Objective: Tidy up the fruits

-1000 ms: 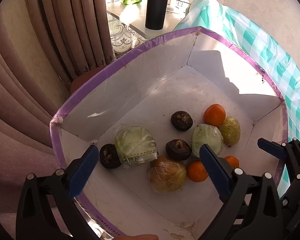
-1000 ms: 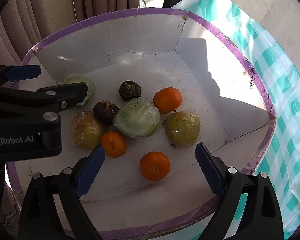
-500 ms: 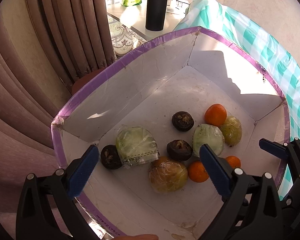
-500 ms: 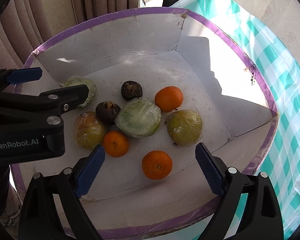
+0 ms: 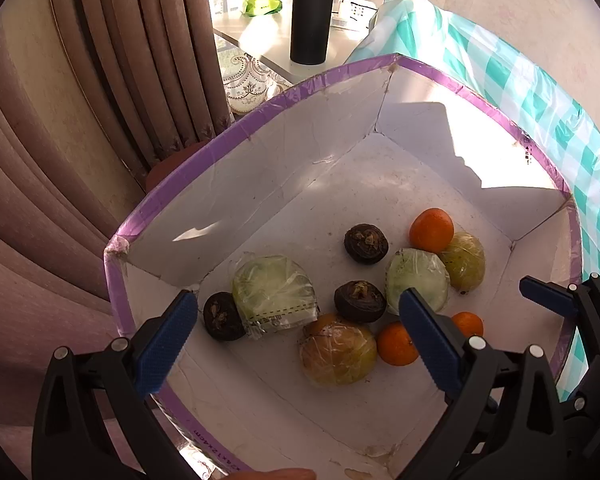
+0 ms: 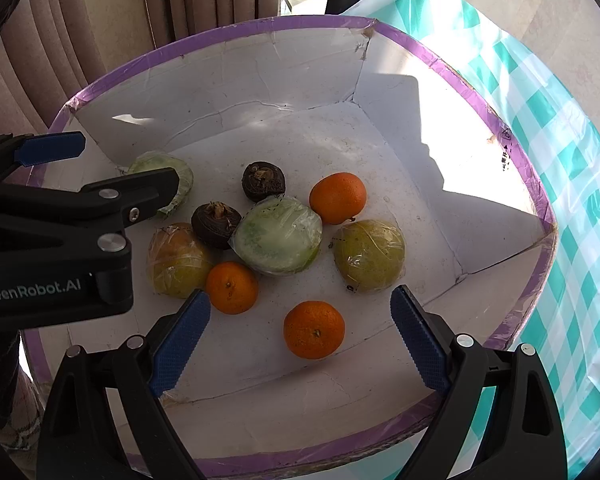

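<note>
A white cardboard box [image 6: 228, 80] with a purple taped rim holds all the fruit. Three oranges [image 6: 314, 330] [image 6: 232, 288] [image 6: 338, 198] lie among dark brown round fruits [image 6: 264, 182] [image 6: 216, 224], pale green plastic-wrapped fruits [image 6: 278, 236] [image 5: 274, 294] and yellow-green wrapped fruits [image 6: 370, 256] [image 5: 338, 354]. My right gripper [image 6: 300, 334] hangs open above the nearest orange, nothing between its pads. My left gripper [image 5: 298, 330] is open above the box's left side, over a wrapped yellow-green fruit. It hides part of one green fruit in the right wrist view.
The box sits on a teal-and-white checked cloth [image 6: 560, 168]. Brown curtains [image 5: 80, 140] hang to the left. Behind stands a side table with a tall black cylinder [image 5: 310, 12] and a green object [image 5: 260, 2]. A blue-padded finger [image 5: 544, 298] of my right gripper shows at the box's right edge.
</note>
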A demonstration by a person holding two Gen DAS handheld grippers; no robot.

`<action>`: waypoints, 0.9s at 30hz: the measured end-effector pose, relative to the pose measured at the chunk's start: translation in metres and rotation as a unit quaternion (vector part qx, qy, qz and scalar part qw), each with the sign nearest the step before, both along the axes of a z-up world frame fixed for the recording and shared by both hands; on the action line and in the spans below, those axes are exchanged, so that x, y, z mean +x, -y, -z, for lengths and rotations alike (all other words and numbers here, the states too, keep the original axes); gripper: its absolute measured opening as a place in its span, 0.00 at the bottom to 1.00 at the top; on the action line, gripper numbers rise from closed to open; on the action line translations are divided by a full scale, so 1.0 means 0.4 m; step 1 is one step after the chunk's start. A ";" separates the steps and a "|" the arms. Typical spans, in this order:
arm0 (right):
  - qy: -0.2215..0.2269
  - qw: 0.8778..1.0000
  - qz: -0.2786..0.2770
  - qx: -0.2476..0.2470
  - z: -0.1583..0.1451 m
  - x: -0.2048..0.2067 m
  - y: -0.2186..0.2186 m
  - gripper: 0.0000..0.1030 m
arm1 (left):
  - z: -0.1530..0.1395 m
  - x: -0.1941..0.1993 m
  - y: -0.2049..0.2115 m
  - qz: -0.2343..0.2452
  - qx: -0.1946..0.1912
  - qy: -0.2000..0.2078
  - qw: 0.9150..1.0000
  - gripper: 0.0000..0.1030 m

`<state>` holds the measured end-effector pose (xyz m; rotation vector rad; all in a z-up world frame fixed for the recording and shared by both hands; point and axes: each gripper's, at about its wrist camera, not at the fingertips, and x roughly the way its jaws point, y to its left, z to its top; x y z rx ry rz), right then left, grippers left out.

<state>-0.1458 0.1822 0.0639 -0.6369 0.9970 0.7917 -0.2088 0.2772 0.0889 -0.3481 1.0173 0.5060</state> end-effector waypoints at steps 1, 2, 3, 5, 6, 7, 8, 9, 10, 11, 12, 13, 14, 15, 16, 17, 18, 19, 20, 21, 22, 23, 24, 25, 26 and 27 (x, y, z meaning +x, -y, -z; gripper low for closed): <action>0.000 1.000 0.000 0.000 0.000 0.000 0.000 0.86 | 0.001 0.000 0.002 -0.001 0.000 0.000 1.000 0.98; 0.000 1.000 0.000 0.000 0.000 0.000 0.000 0.86 | 0.000 0.000 0.001 -0.001 0.000 0.000 1.000 0.98; 0.000 1.000 0.000 0.000 0.000 0.000 0.000 0.86 | 0.000 0.000 0.001 -0.001 0.000 0.000 1.000 0.98; 0.000 1.000 0.000 0.000 0.000 -0.001 0.000 0.86 | 0.000 -0.001 0.002 -0.001 0.000 0.000 1.000 0.98; 0.000 1.000 0.000 0.000 0.000 -0.001 0.001 0.86 | 0.000 -0.001 0.002 -0.001 0.000 0.000 1.000 0.98; 0.000 1.000 0.000 0.000 0.000 -0.001 0.001 0.86 | 0.000 -0.001 0.003 -0.001 0.000 0.000 1.000 0.98; 0.000 1.000 0.000 0.000 0.000 -0.001 0.001 0.86 | 0.000 -0.001 0.002 -0.001 0.000 0.000 1.000 0.98; 0.000 1.000 0.000 0.000 0.000 -0.001 0.001 0.86 | 0.000 -0.001 0.003 -0.002 0.000 0.000 1.000 0.98; 0.000 1.000 0.000 0.000 0.000 -0.001 0.001 0.86 | 0.000 -0.001 0.003 -0.002 0.000 0.000 1.000 0.98; 0.001 1.000 0.000 0.000 0.000 -0.001 0.001 0.86 | 0.000 -0.001 0.004 -0.002 0.000 0.000 1.000 0.98; 0.000 1.000 0.000 0.000 0.000 -0.001 0.000 0.86 | 0.000 -0.001 0.004 -0.002 0.000 0.000 1.000 0.98; 0.001 1.000 0.000 0.000 0.001 -0.001 0.000 0.86 | 0.000 -0.001 0.004 -0.002 0.000 0.000 1.000 0.98; 0.001 1.000 0.000 0.000 0.000 -0.001 0.000 0.86 | 0.000 -0.002 0.005 -0.002 0.000 0.000 1.000 0.98; 0.000 1.000 0.000 0.000 0.001 -0.001 0.000 0.86 | 0.000 -0.002 0.004 -0.002 0.000 0.000 1.000 0.98; 0.000 1.000 0.001 0.000 0.001 -0.001 0.000 0.86 | 0.000 -0.001 0.004 -0.002 0.001 0.000 1.000 0.98; 0.000 1.000 0.001 0.001 0.001 -0.001 -0.001 0.86 | 0.000 -0.002 0.005 -0.002 0.000 0.000 1.000 0.98; 0.001 1.000 0.001 0.000 0.000 -0.001 -0.001 0.86 | 0.000 -0.001 0.004 -0.002 0.000 0.000 1.000 0.98; 0.001 1.000 0.001 0.000 0.000 -0.001 -0.002 0.86 | 0.000 -0.002 0.006 -0.002 0.000 0.000 1.000 0.98; 0.000 1.000 0.001 0.001 0.000 -0.001 -0.001 0.86 | 0.001 -0.002 0.006 -0.003 0.000 0.000 1.000 0.98; 0.000 1.000 0.001 0.001 0.000 -0.001 -0.002 0.86 | 0.000 -0.002 0.006 -0.003 0.000 0.000 1.000 0.98; 0.001 1.000 0.001 0.000 0.000 -0.002 -0.002 0.86 | 0.000 -0.002 0.007 -0.003 0.000 0.000 1.000 0.98; 0.001 1.000 0.001 0.000 0.000 -0.002 -0.002 0.86 | 0.001 -0.003 0.007 -0.003 0.000 0.000 1.000 0.98; 0.001 1.000 0.001 0.000 0.000 -0.002 -0.001 0.86 | 0.001 -0.003 0.007 -0.003 0.001 0.000 1.000 0.98; 0.001 1.000 0.002 0.000 0.001 -0.002 -0.001 0.86 | 0.000 -0.002 0.007 -0.003 0.000 0.000 1.000 0.98; 0.001 1.000 0.001 0.000 0.001 -0.002 -0.001 0.86 | 0.001 -0.002 0.007 -0.003 0.000 0.000 1.000 0.98; 0.001 1.000 0.001 0.000 0.000 -0.002 -0.002 0.86 | 0.001 -0.003 0.007 -0.003 0.000 0.000 1.000 0.98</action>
